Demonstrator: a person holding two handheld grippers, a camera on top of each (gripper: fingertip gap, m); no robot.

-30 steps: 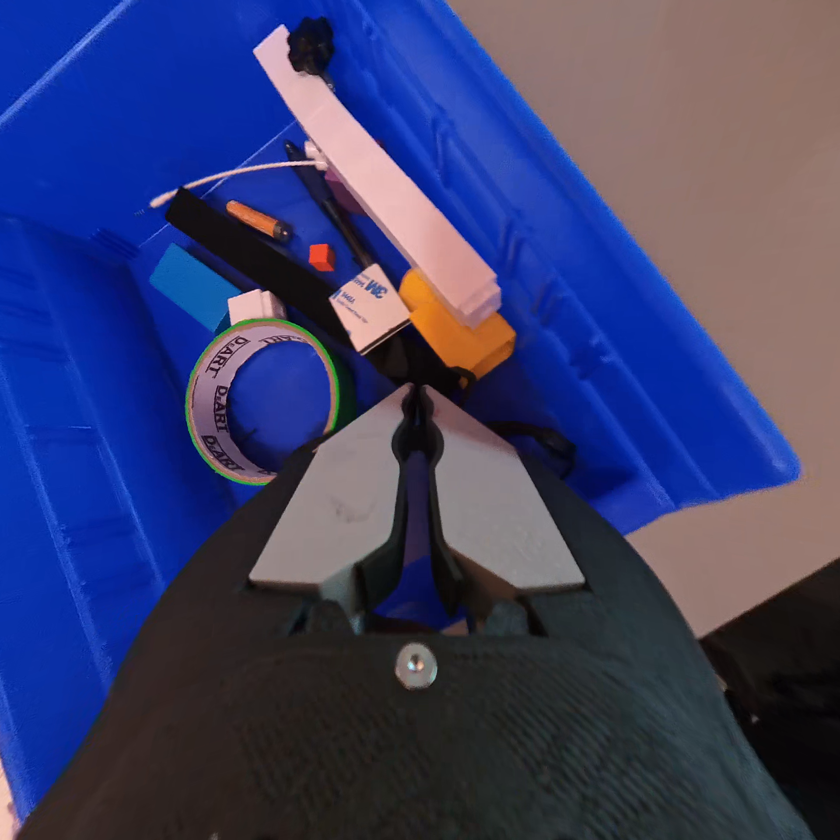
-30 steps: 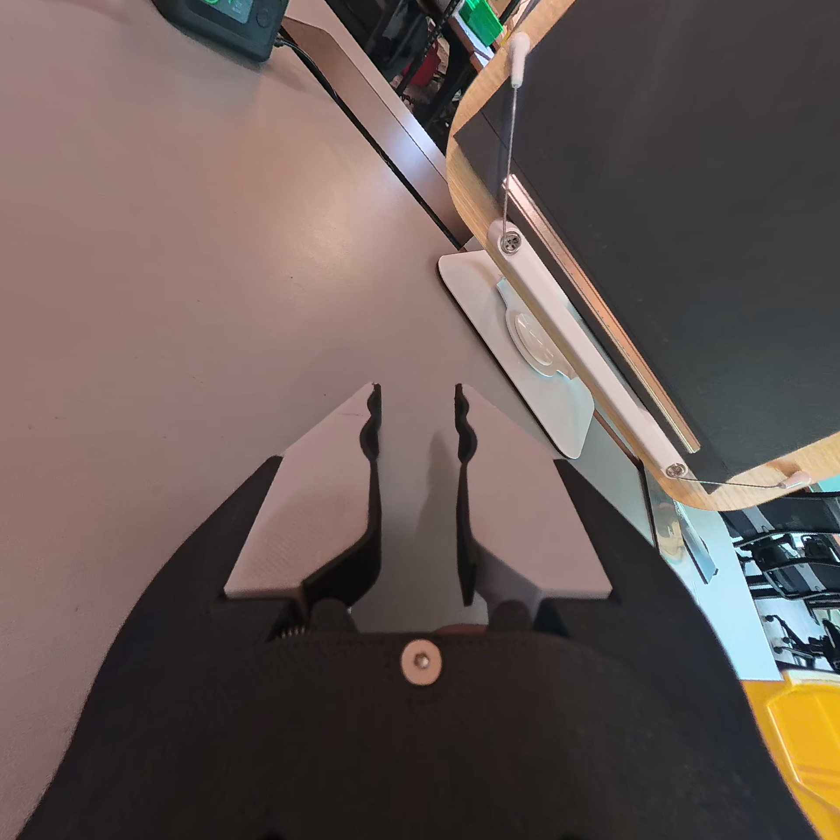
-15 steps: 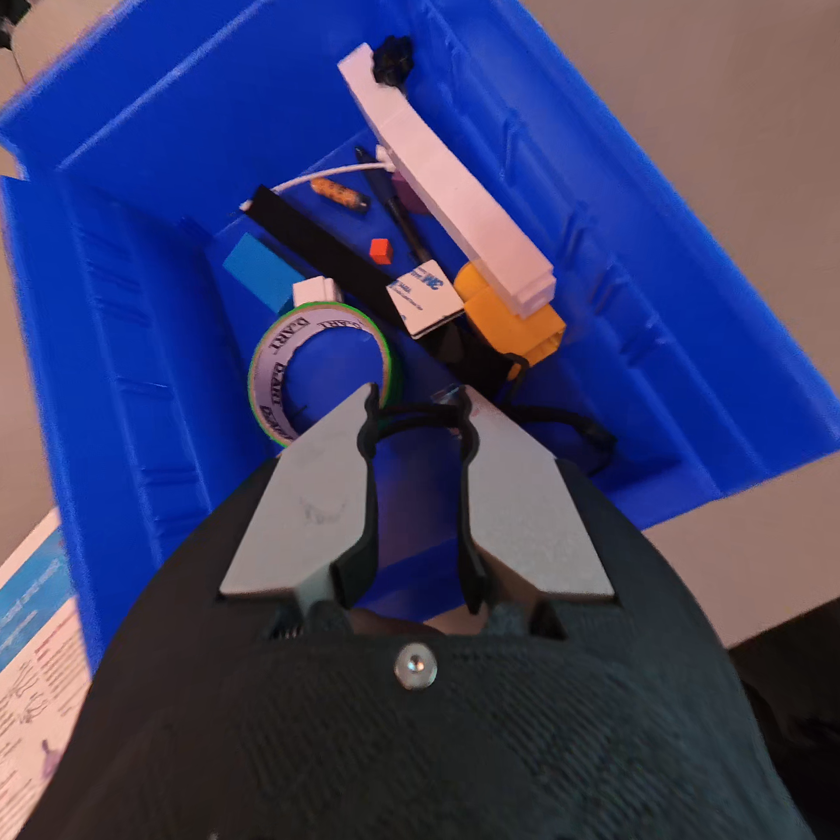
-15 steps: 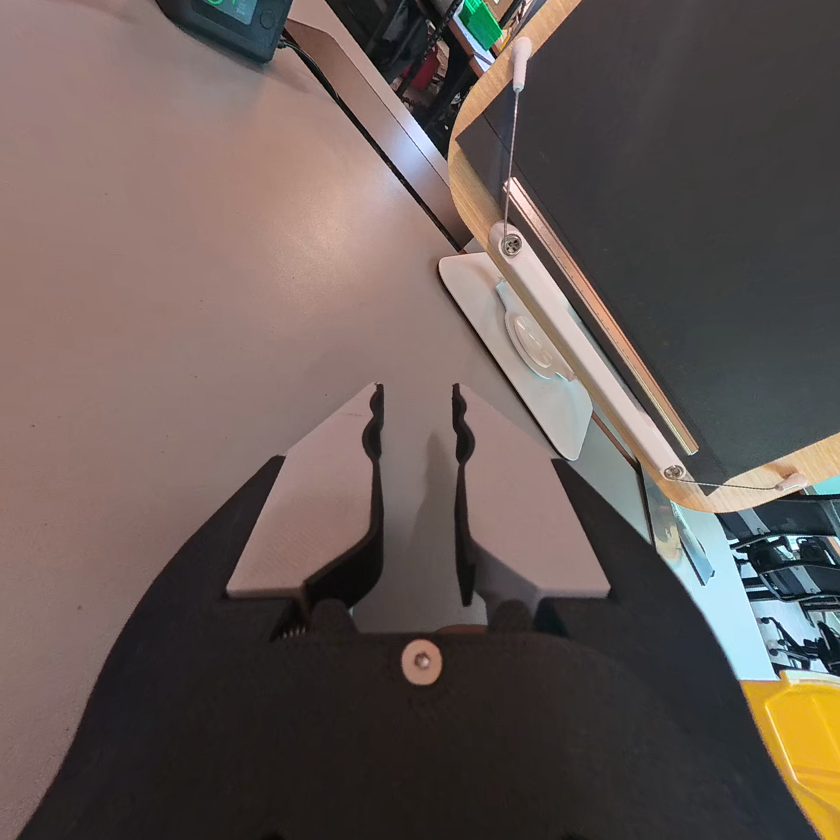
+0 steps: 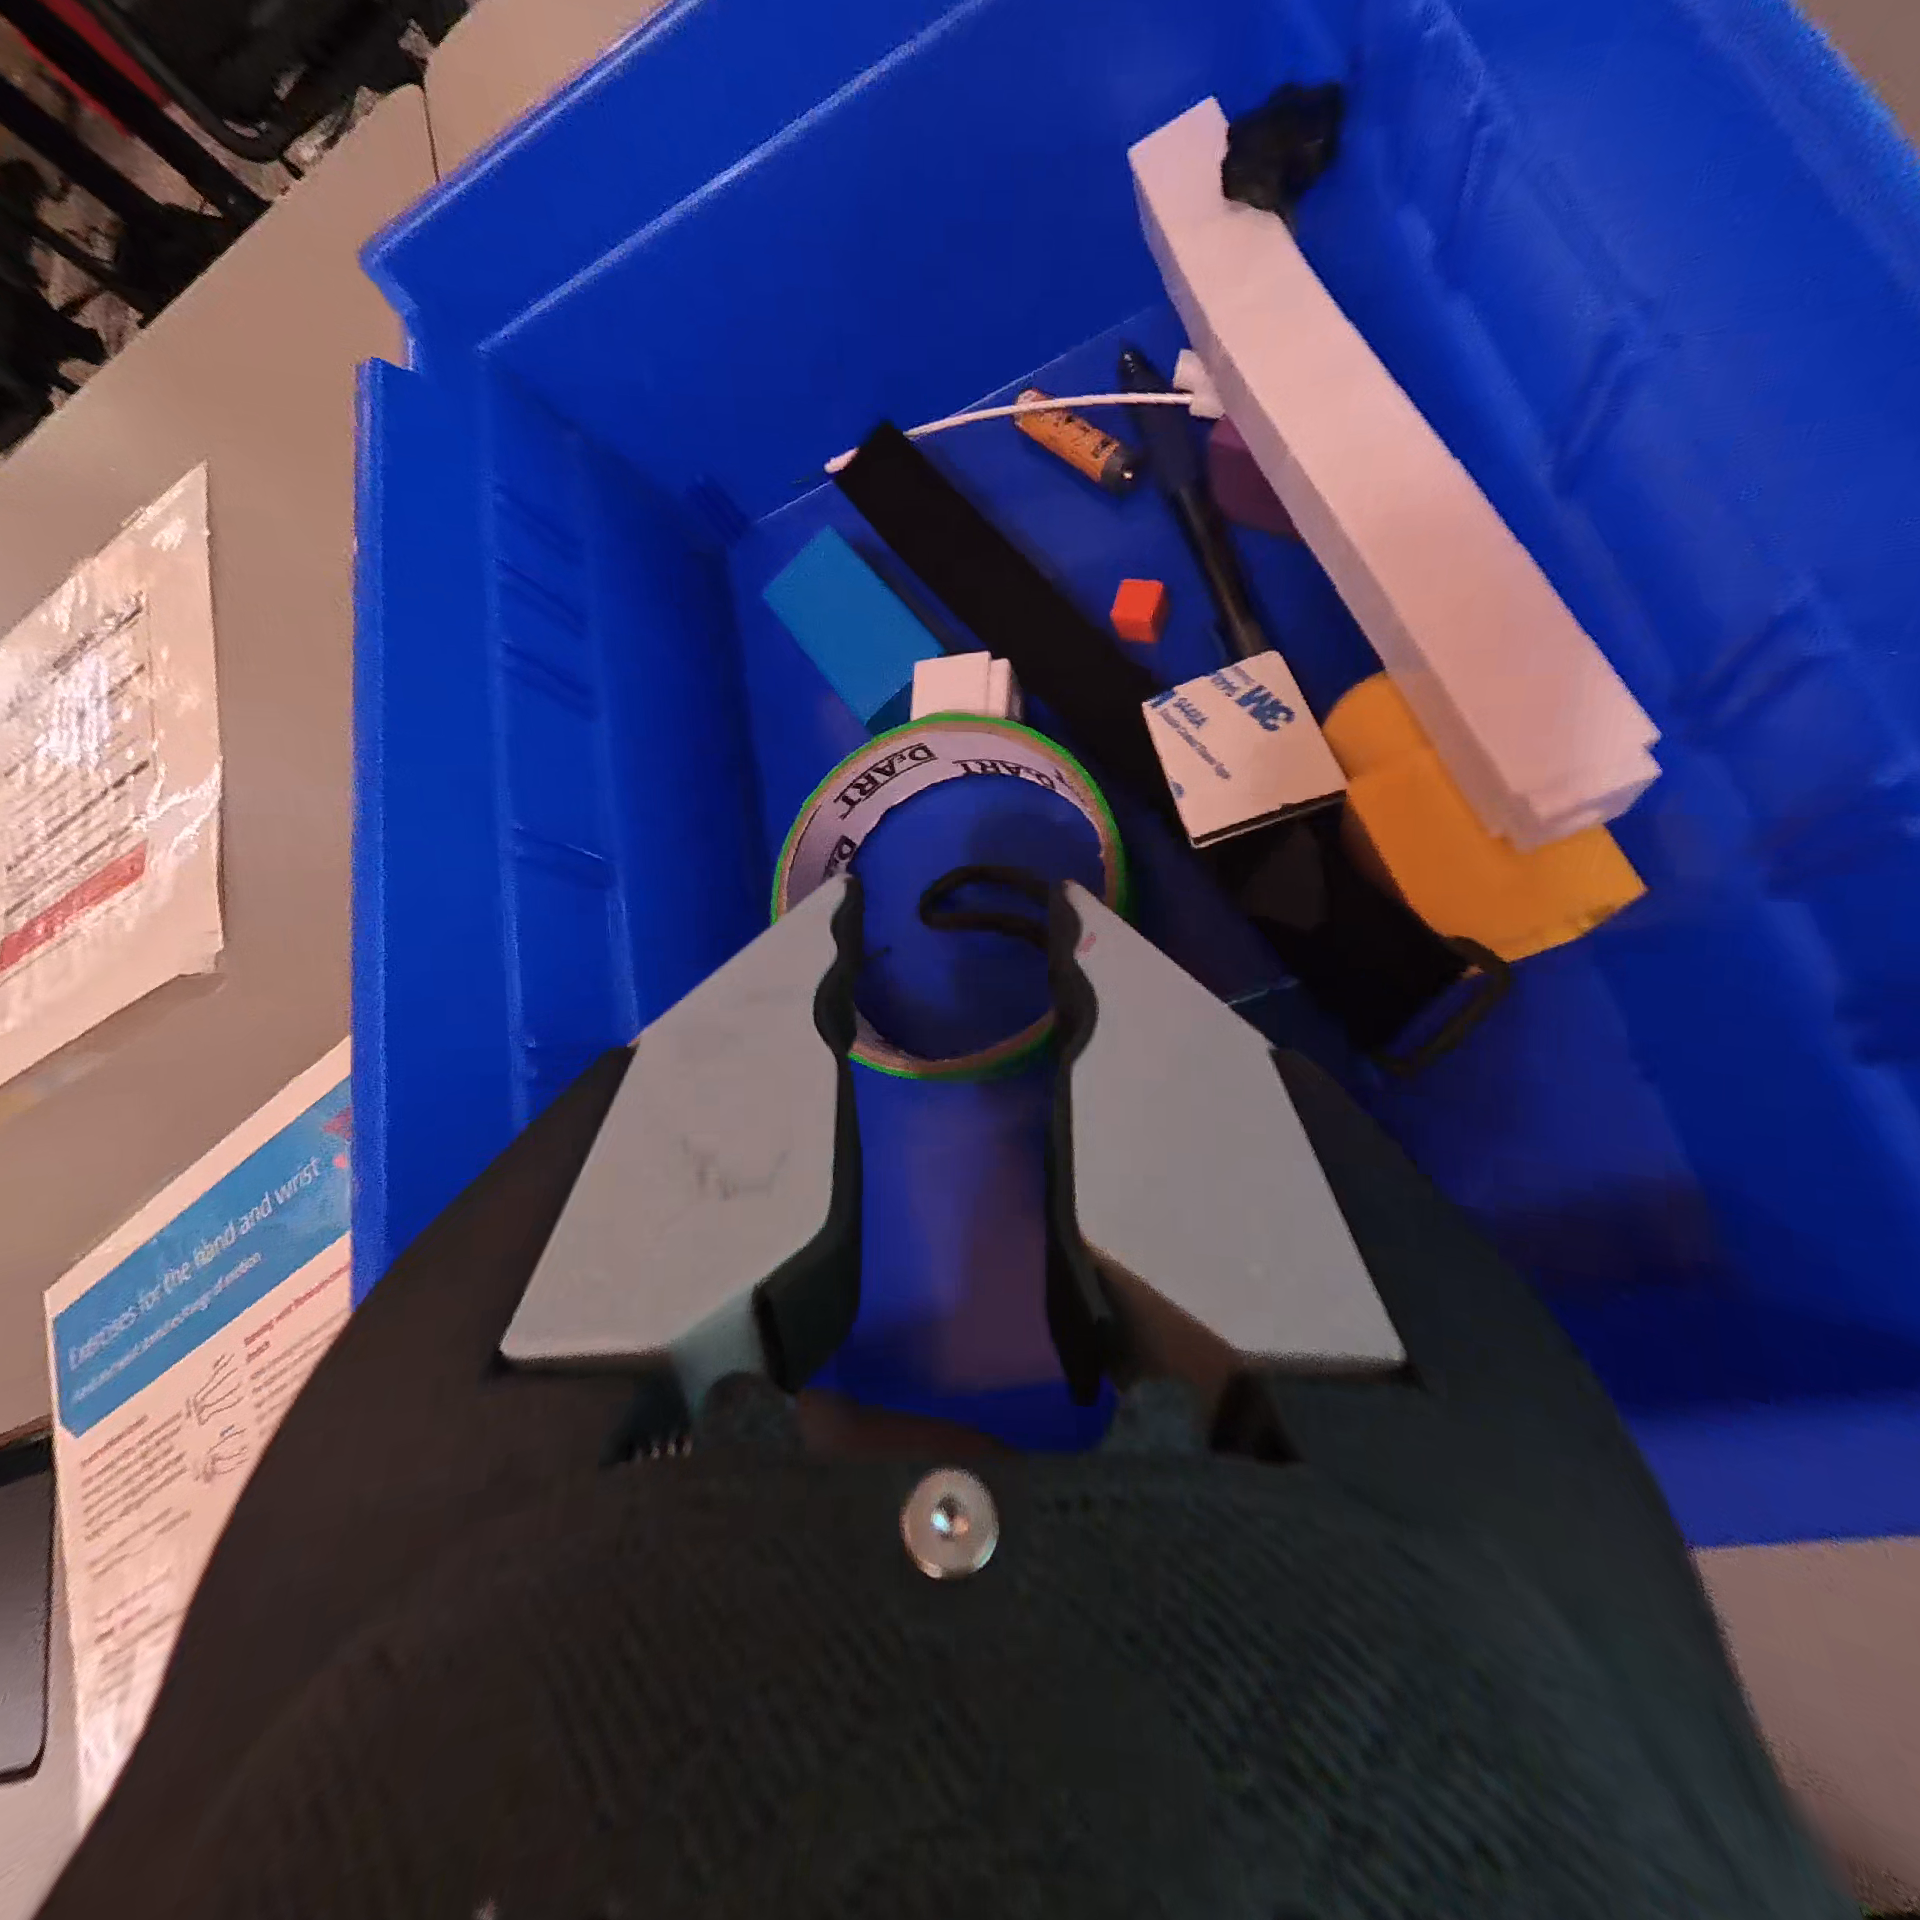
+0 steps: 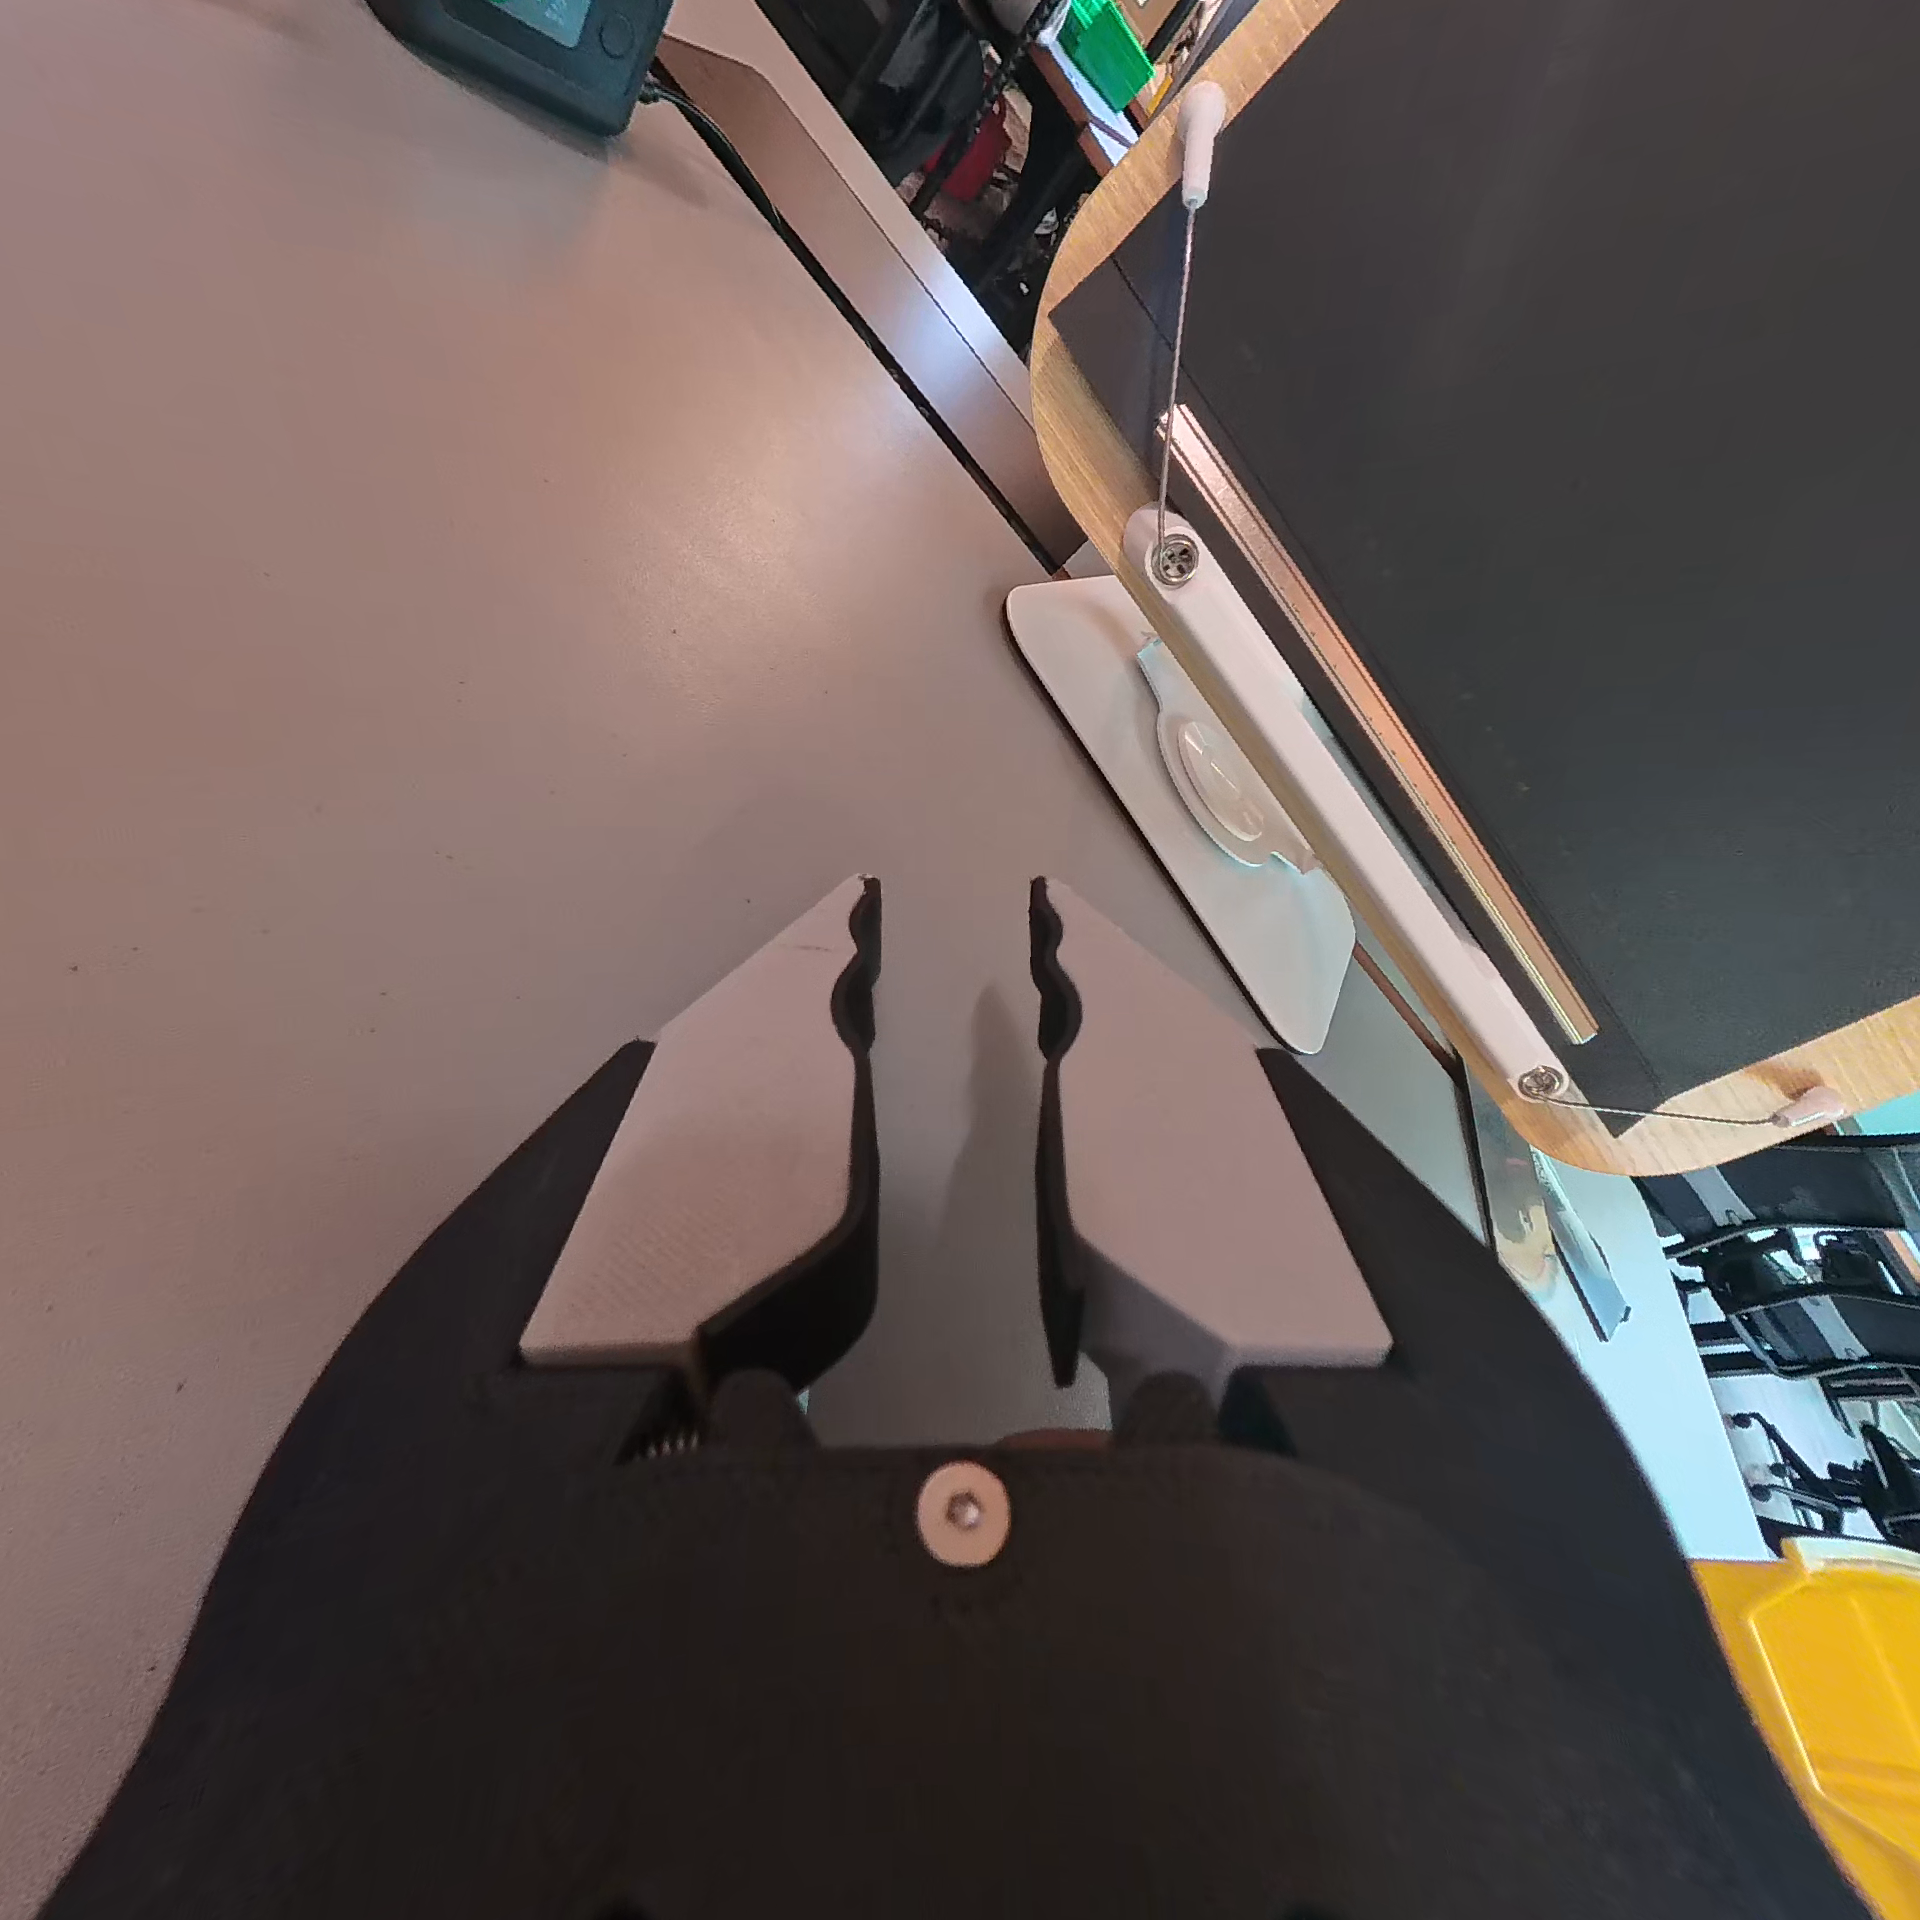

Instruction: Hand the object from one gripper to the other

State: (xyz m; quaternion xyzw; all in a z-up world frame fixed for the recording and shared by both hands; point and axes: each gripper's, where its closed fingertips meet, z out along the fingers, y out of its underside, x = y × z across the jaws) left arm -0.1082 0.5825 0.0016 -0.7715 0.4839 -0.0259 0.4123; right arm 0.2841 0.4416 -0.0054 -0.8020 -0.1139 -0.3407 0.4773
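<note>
My left gripper (image 5: 956, 904) is open and hangs over a blue bin (image 5: 582, 727), its tips above a green-edged tape roll (image 5: 935, 764) that lies flat on the bin floor. A thin black loop (image 5: 977, 902) sits between the tips against the right finger; I cannot tell whether it hangs on that finger. My right gripper (image 6: 954, 894) is open and empty above a bare grey table (image 6: 416, 623).
The bin also holds a long white block (image 5: 1382, 468), a yellow block (image 5: 1455, 831), a black strap (image 5: 997, 592), a blue block (image 5: 842, 613), a small red cube (image 5: 1138, 608) and a battery (image 5: 1075, 442). Papers (image 5: 187, 1299) lie left of the bin. A black board (image 6: 1558, 416) overhangs a white plate (image 6: 1081, 686); a yellow bin (image 6: 1849, 1714) is at lower right.
My left gripper went from shut to open and shifted left, from beside the tape roll to over it. The black loop now shows between its tips. The right gripper barely moved.
</note>
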